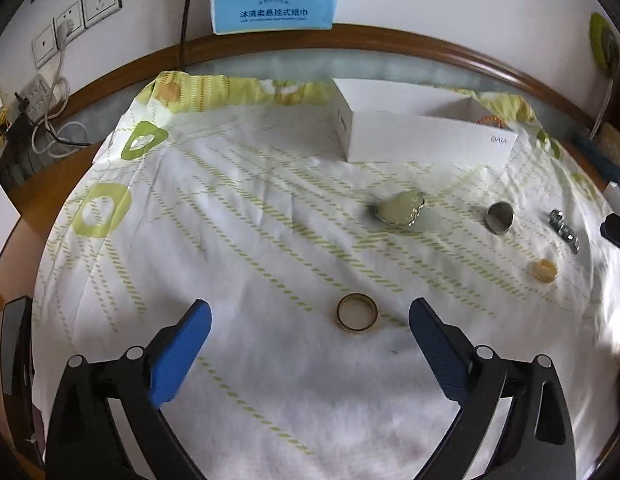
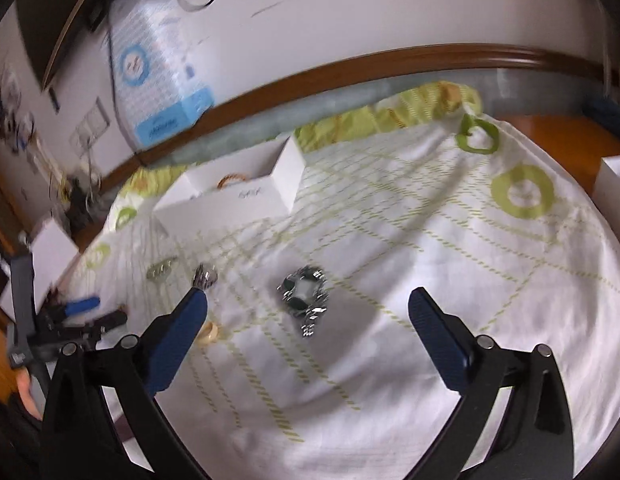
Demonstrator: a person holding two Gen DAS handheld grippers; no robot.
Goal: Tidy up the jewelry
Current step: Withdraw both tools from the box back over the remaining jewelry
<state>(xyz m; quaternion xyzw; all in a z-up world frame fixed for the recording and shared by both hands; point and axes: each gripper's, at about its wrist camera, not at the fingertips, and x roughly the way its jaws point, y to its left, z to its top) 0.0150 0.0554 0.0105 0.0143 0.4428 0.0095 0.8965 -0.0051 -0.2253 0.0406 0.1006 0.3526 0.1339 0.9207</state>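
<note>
Both grippers, left (image 1: 310, 316) and right (image 2: 308, 306), gape empty. Gold ring (image 1: 357, 313) lies between left's fingers; silver bracelet (image 2: 304, 294) between right's. Far white box (image 1: 425, 142) reads "vivo".

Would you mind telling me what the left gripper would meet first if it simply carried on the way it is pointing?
Most likely the gold ring, lying flat on the cloth just ahead of the open left gripper, slightly right of centre. Depth is hard to judge through the fisheye.
</note>
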